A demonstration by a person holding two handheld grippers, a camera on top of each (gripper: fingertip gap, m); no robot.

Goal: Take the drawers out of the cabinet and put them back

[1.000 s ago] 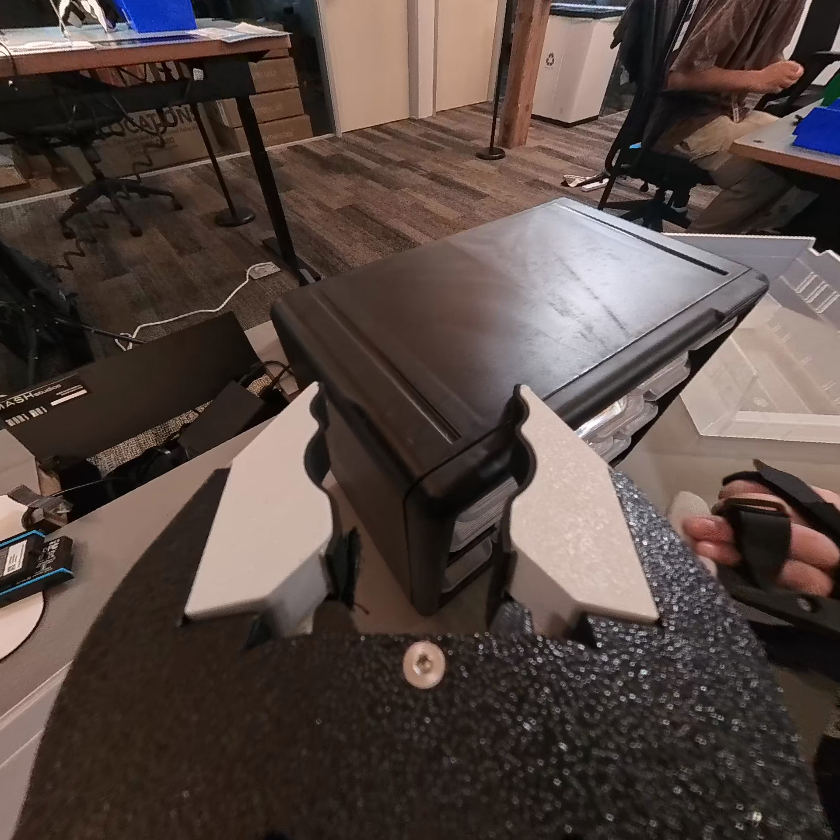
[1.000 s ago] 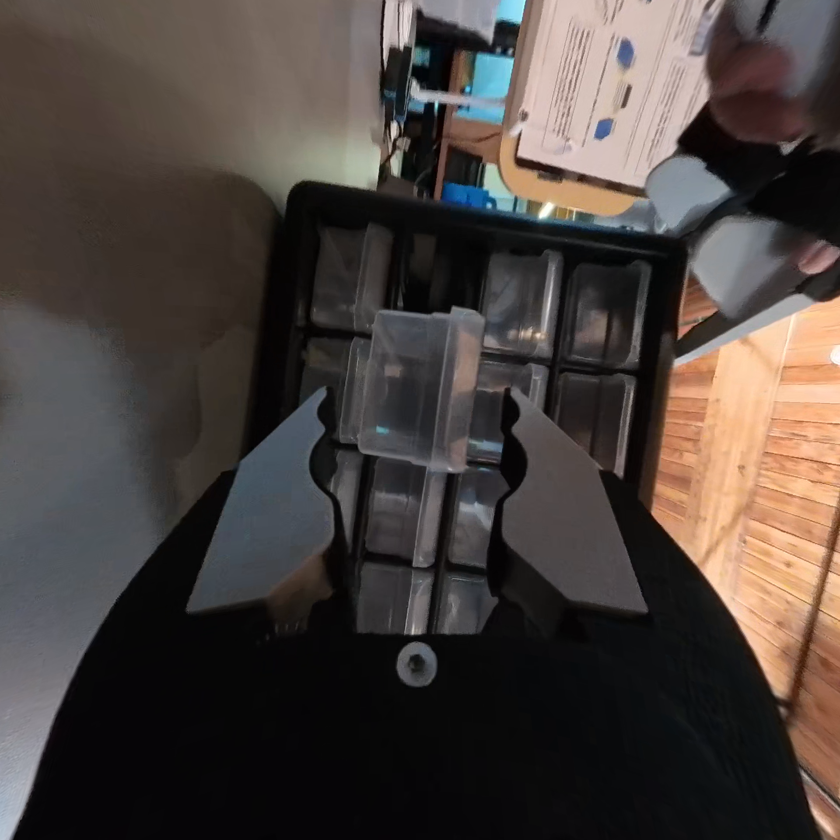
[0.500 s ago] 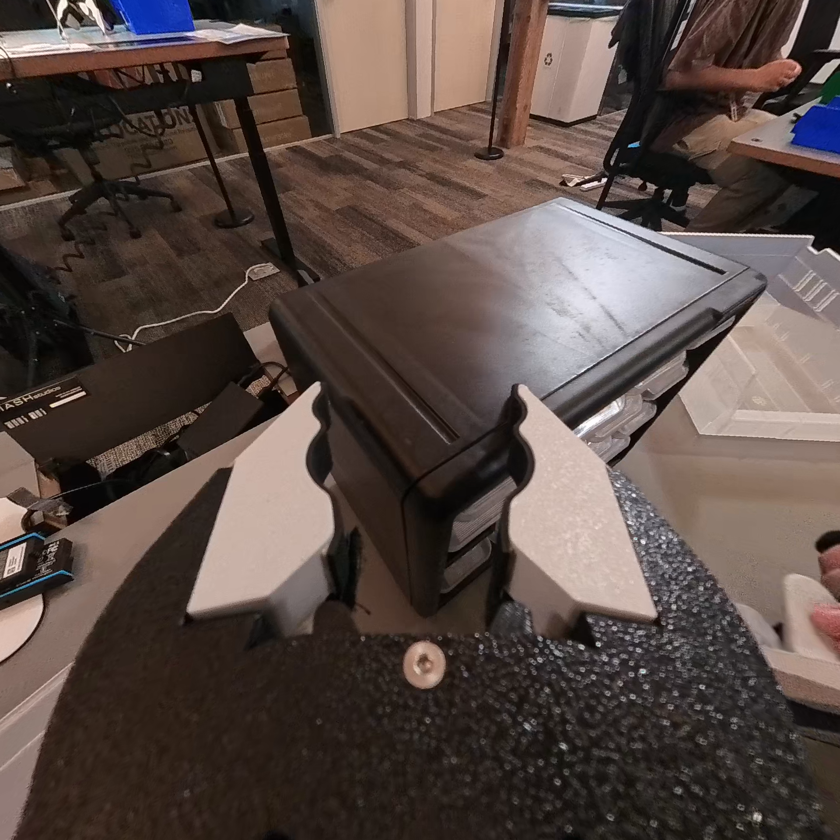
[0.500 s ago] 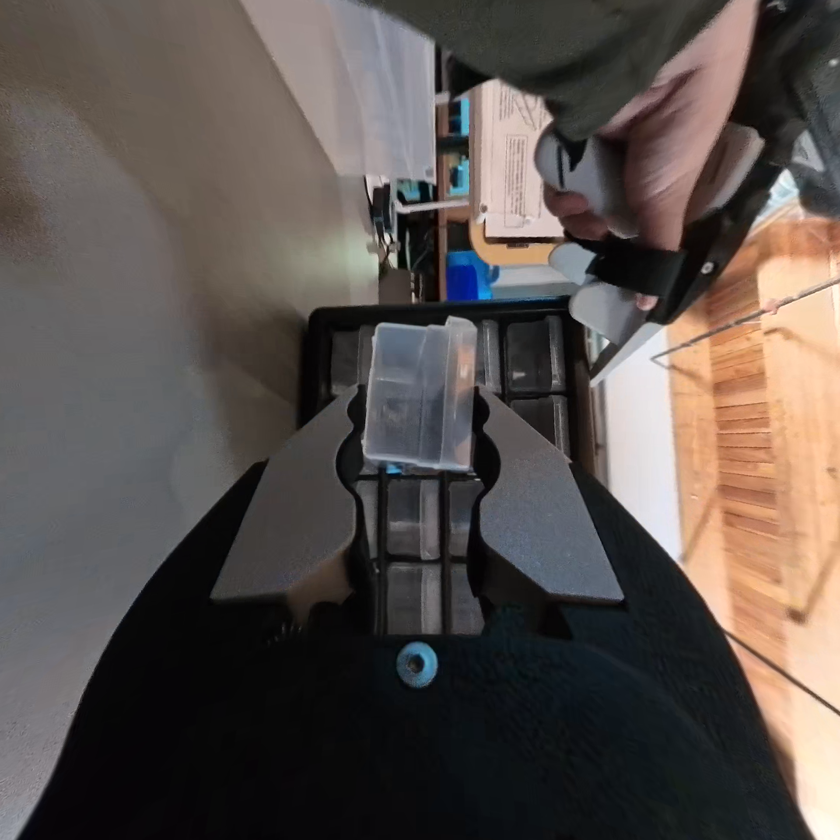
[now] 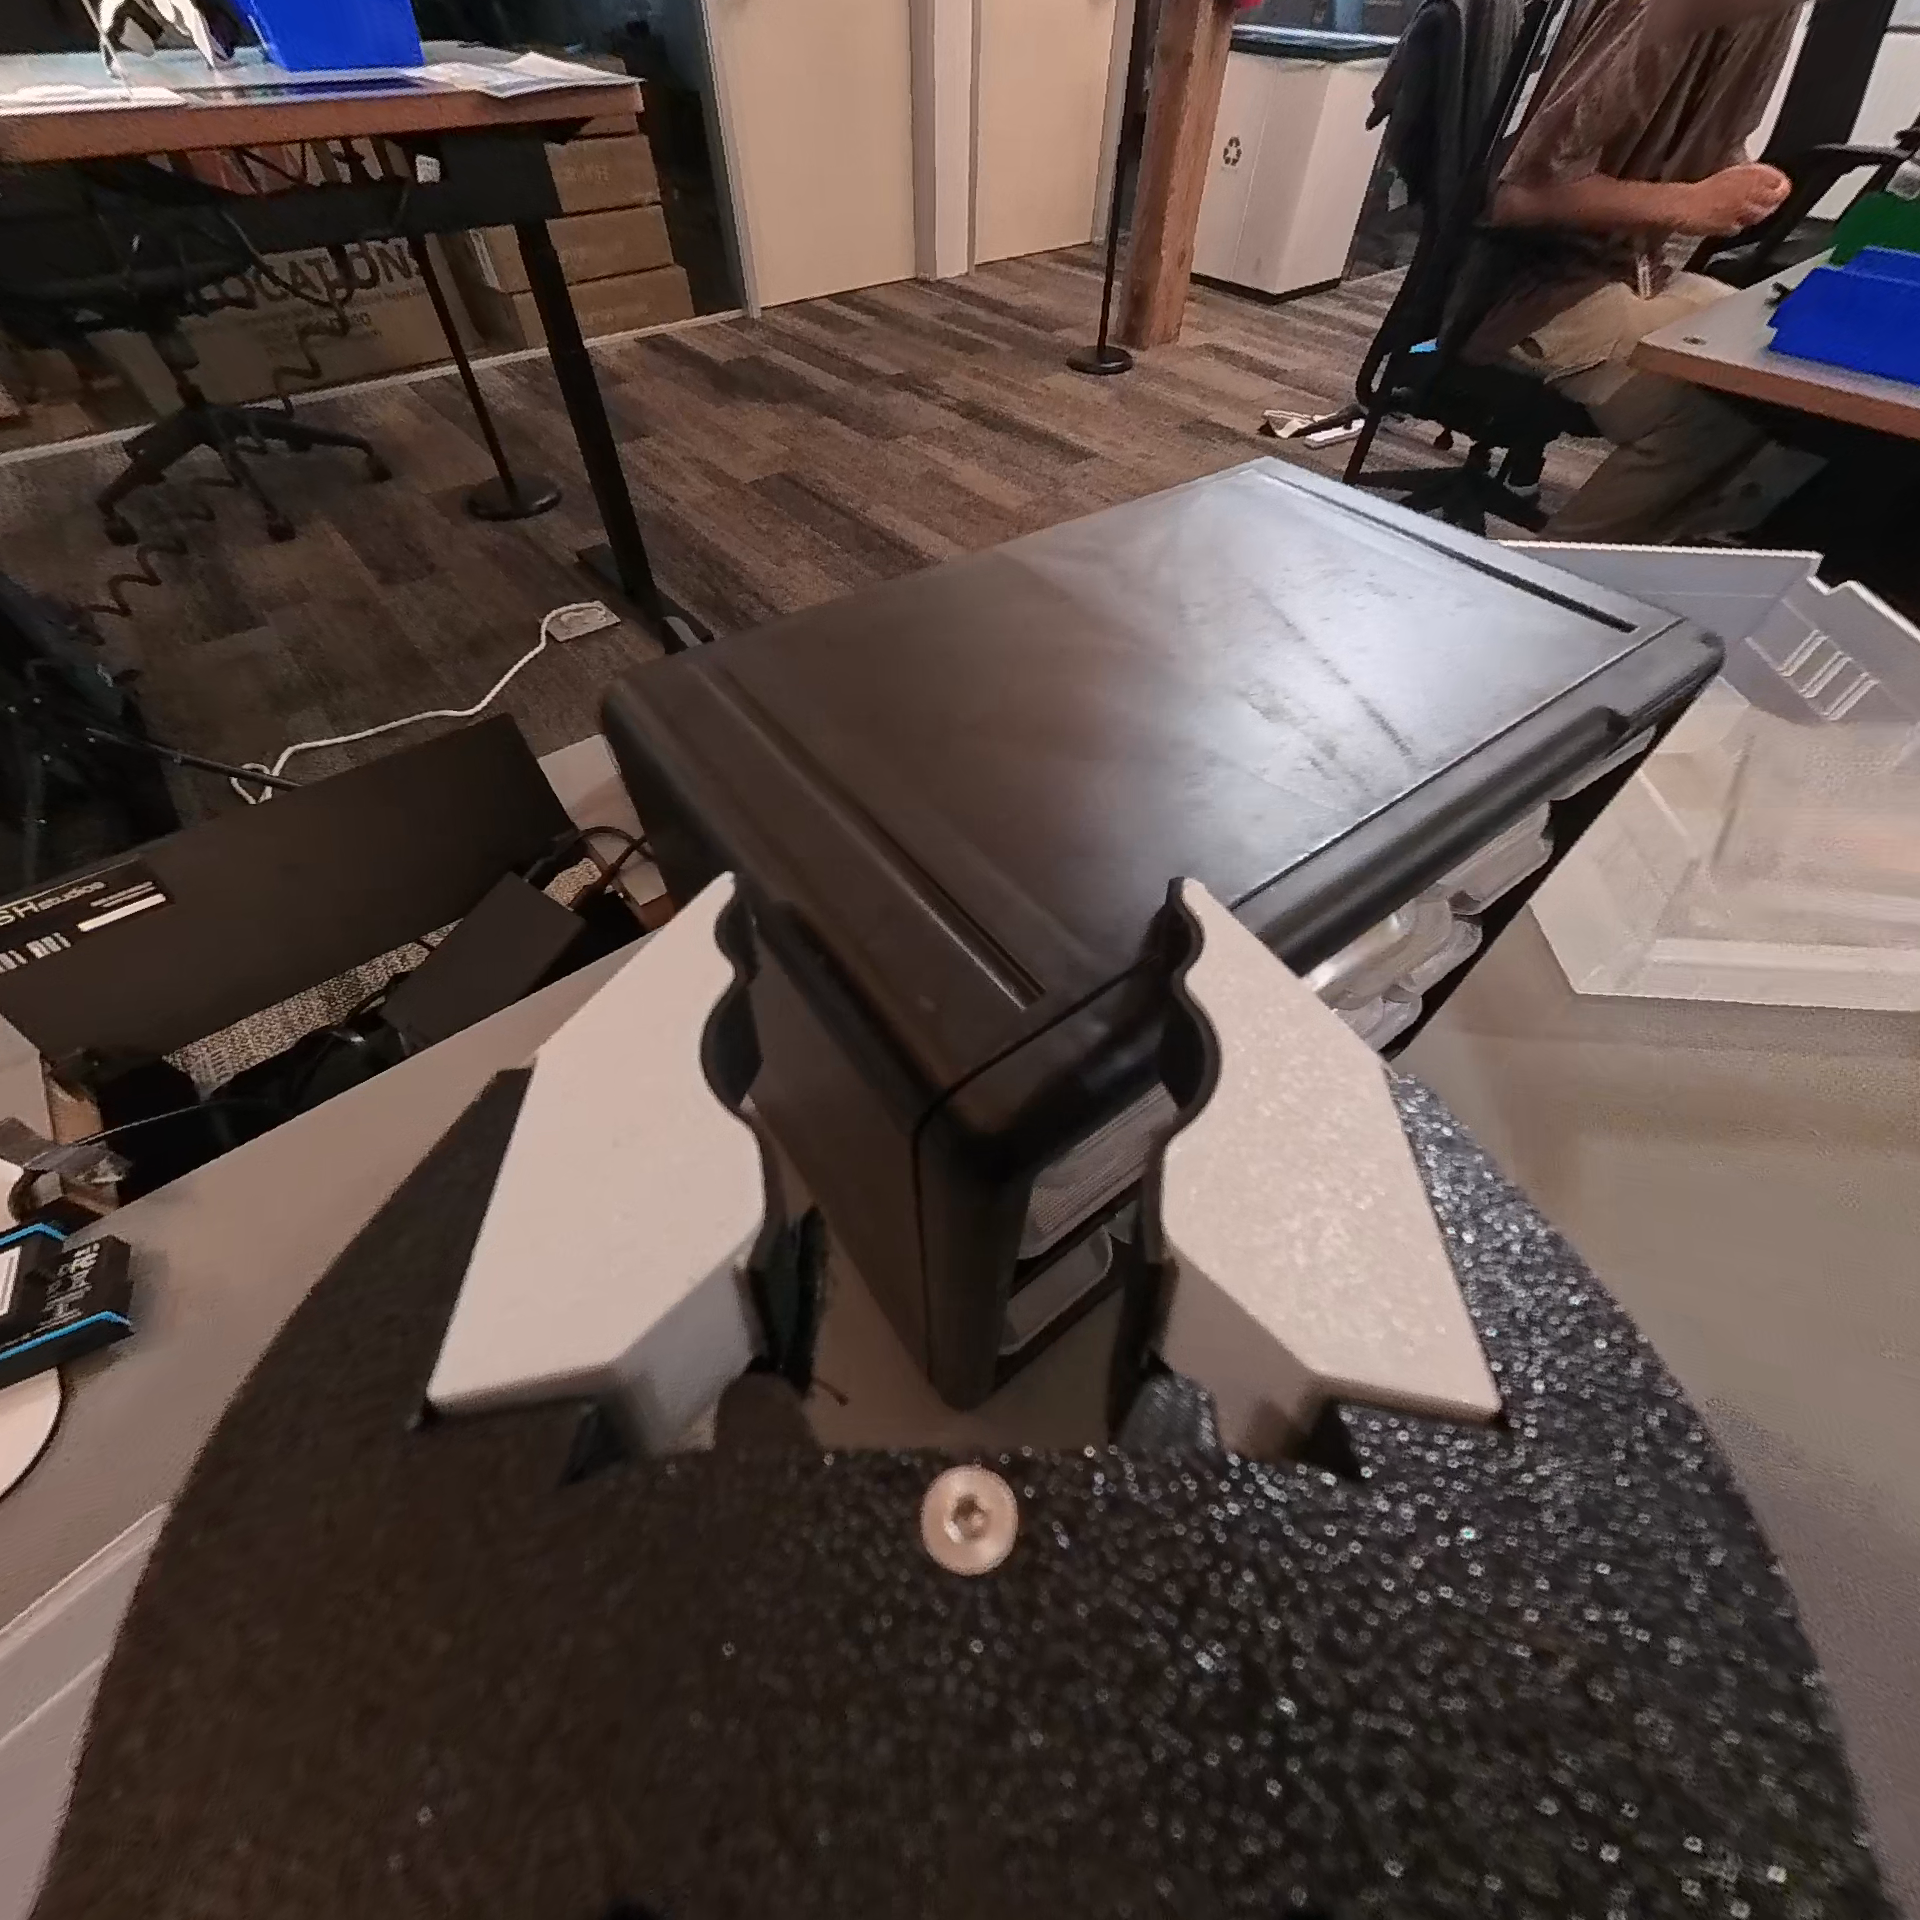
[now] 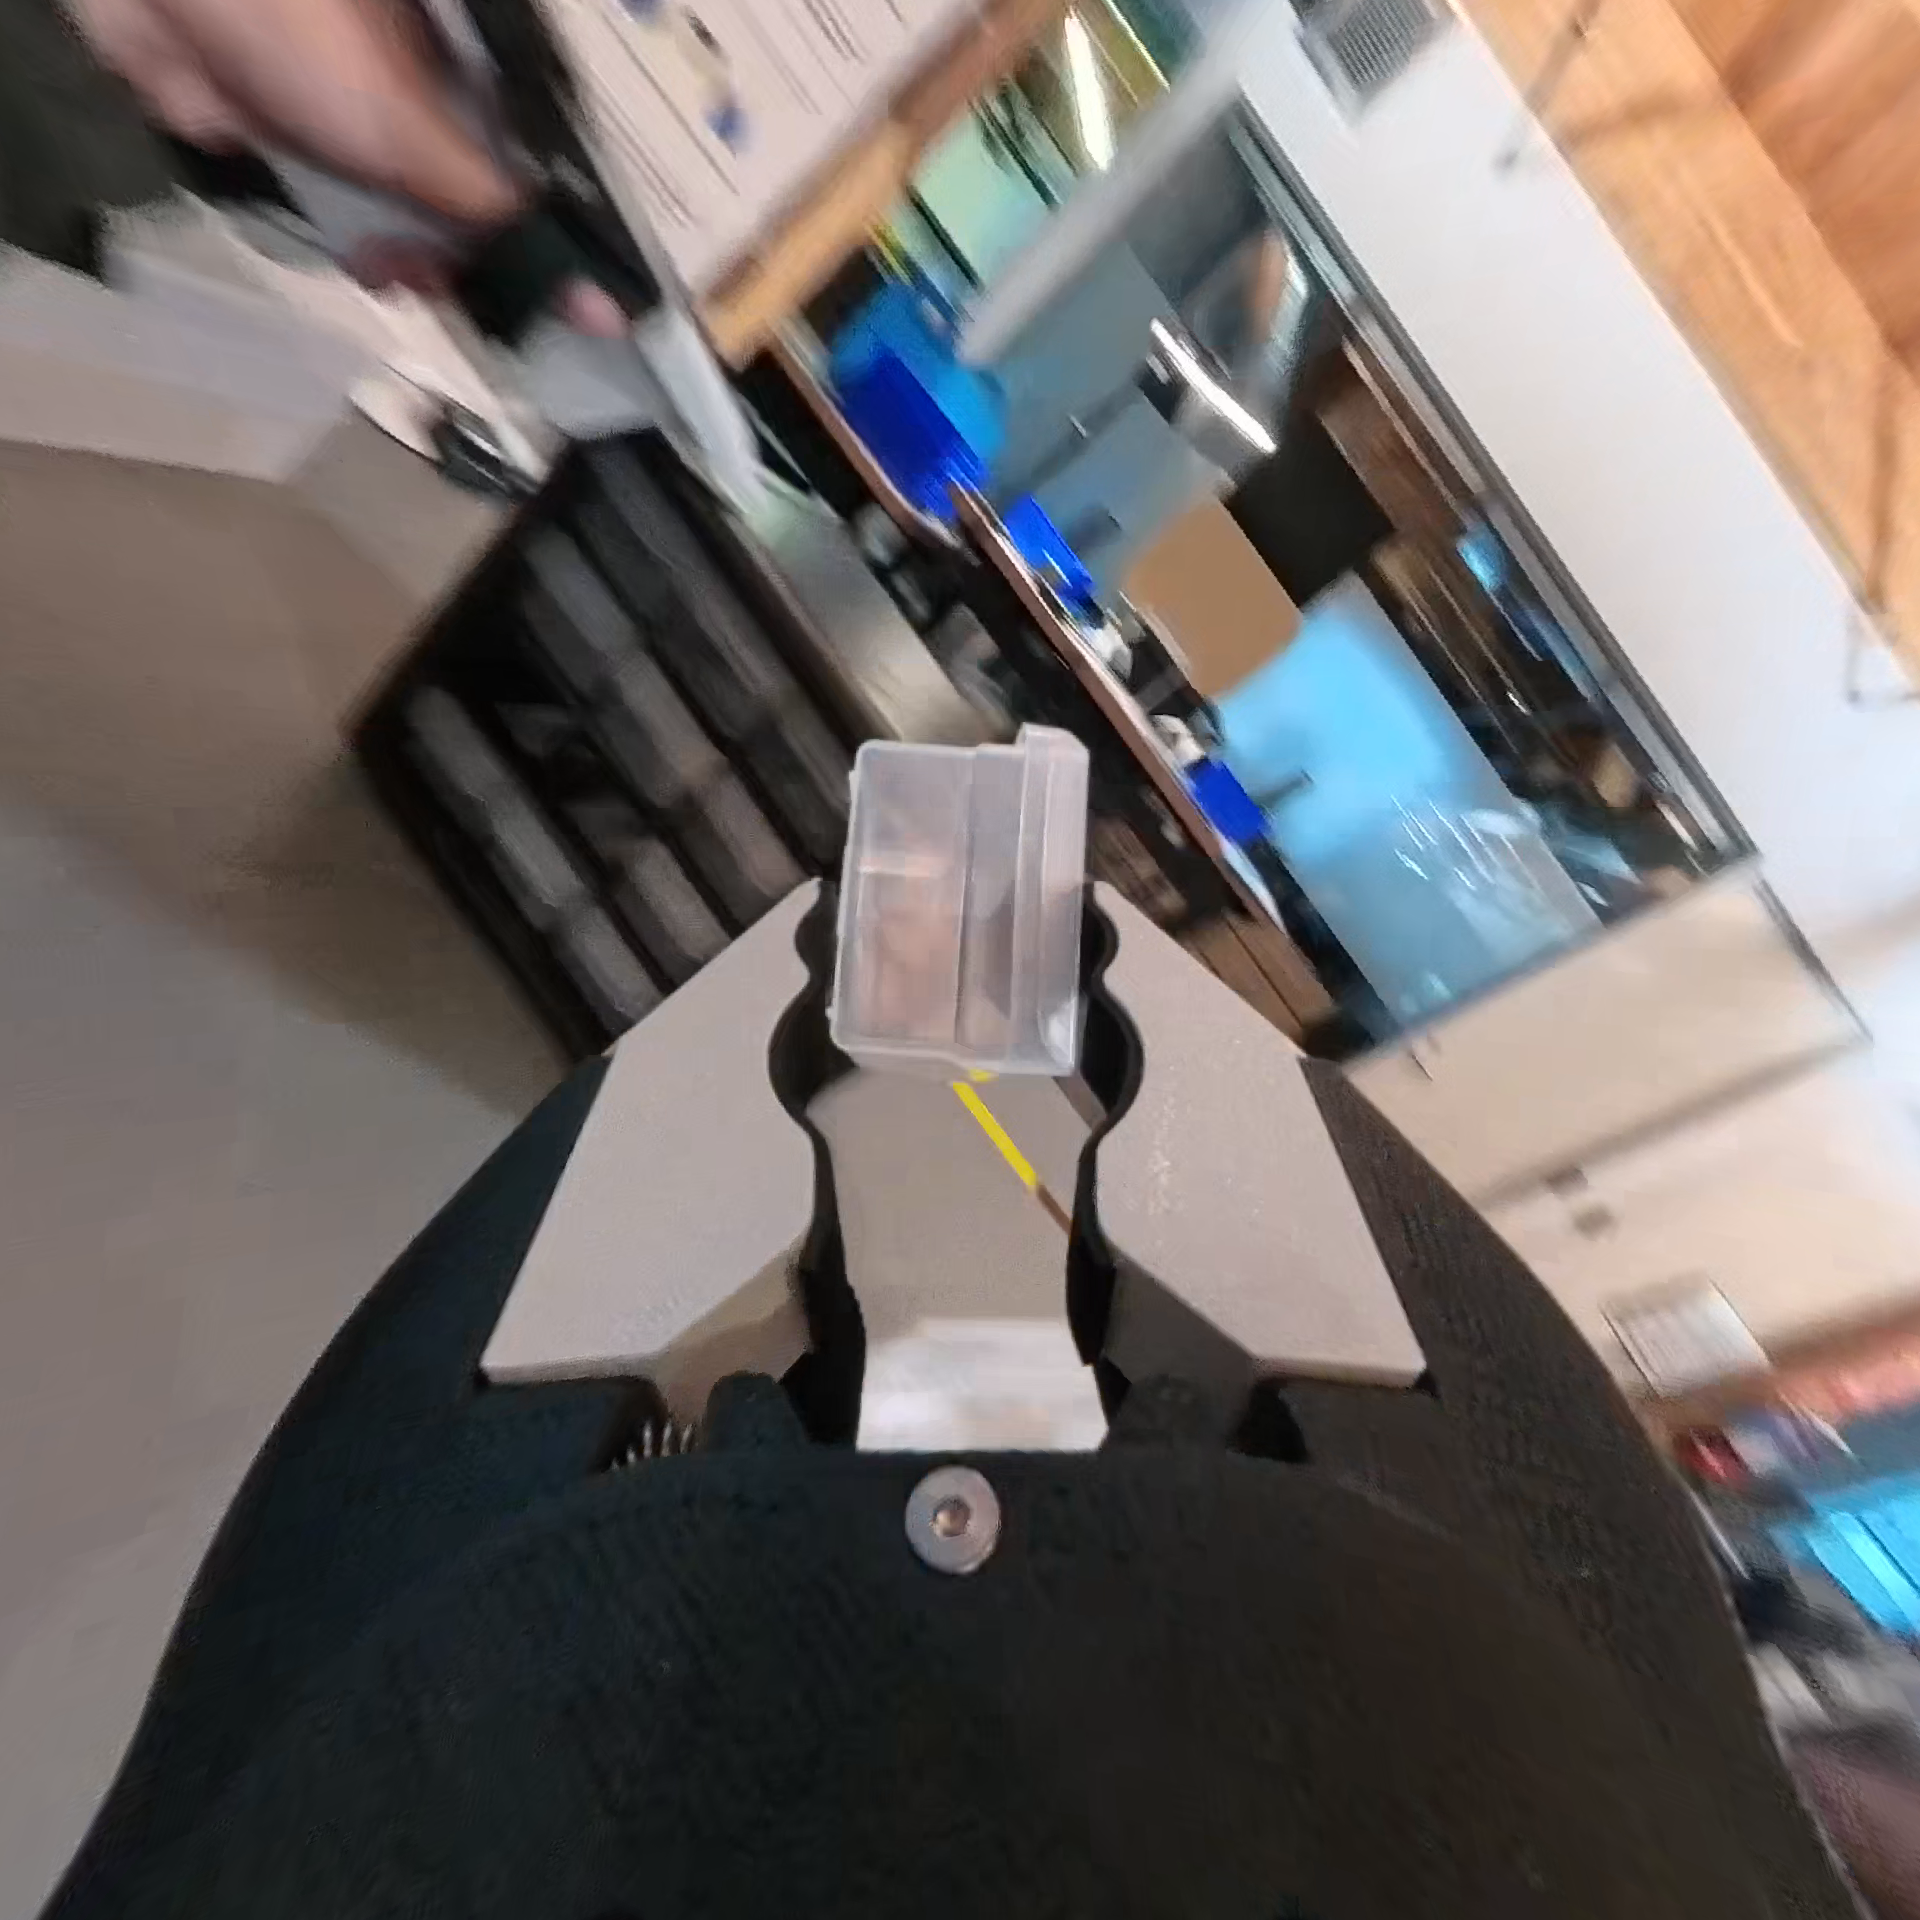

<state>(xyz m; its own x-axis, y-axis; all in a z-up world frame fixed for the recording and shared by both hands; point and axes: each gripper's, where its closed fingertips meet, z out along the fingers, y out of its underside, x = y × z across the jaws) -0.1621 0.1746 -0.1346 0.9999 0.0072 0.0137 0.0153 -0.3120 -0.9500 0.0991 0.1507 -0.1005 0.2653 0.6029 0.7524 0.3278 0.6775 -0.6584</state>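
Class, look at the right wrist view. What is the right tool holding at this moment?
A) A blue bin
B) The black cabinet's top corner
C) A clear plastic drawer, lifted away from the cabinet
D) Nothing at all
C: the right tool is shut on a clear plastic drawer, and the black cabinet sits apart, behind it and to the left.
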